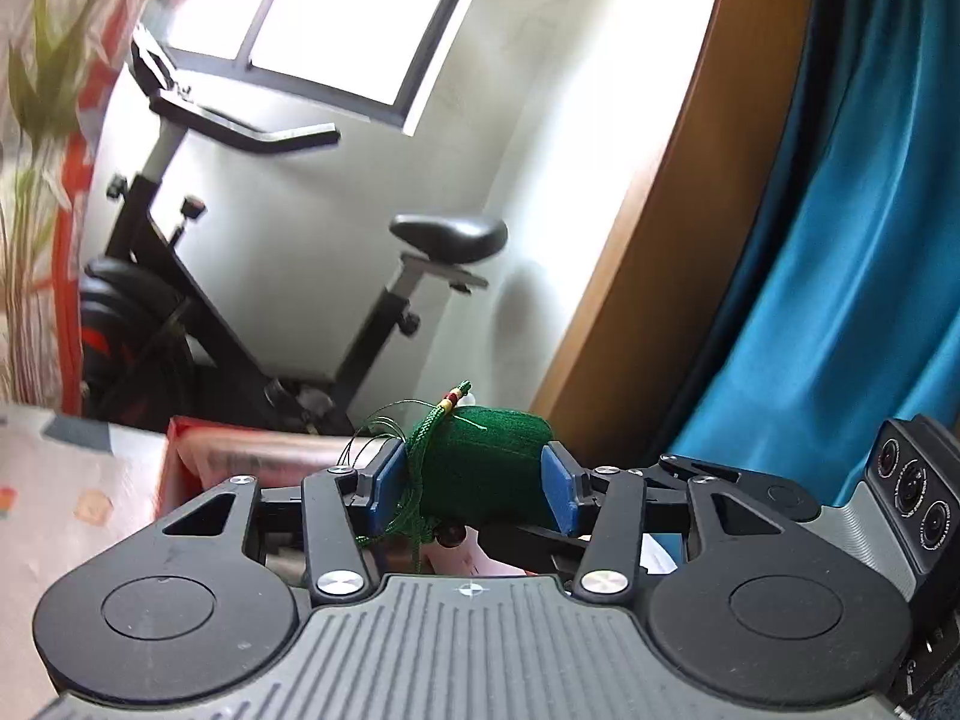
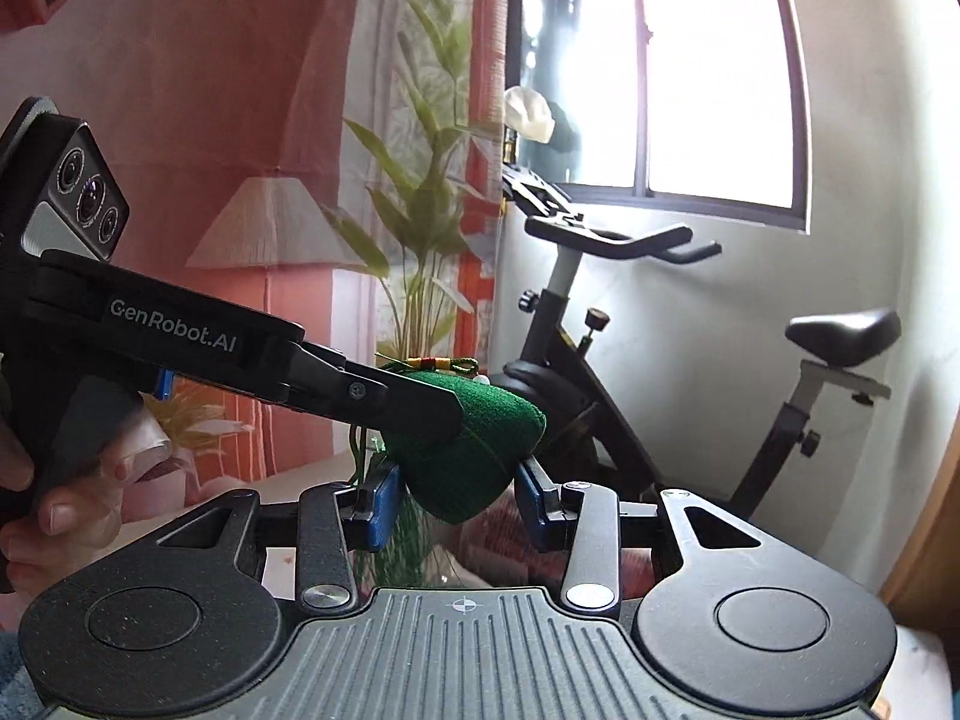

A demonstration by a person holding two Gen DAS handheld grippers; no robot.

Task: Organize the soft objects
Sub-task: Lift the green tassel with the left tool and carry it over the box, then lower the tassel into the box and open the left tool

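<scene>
Curtain (image 1: 42, 120): hung at far left, thin cloth printed with green leaves and red bands.
Bike (image 1: 252, 276): black metal frame, curved handlebar, smooth padded saddle, standing by the white wall under a bright window.
Box (image 1: 198, 456): red, flat-sided, low on a pale patterned surface.
Left gripper (image 1: 474, 480): blue flat pads pressed on both sides of the pouch, jaws about half closed.
Pouch (image 1: 486, 468): green, fuzzy knit, rounded, held in the air; braided green cord with red and yellow beads trailing off its left side.
Drape (image 1: 840, 276): teal, glossy, deeply folded, beside a brown wooden edge.
Right gripper (image 2: 456, 495): blue pads gripped the lower end of the same pouch, jaws fairly narrow; the left one's black finger lay across the pouch top.
</scene>
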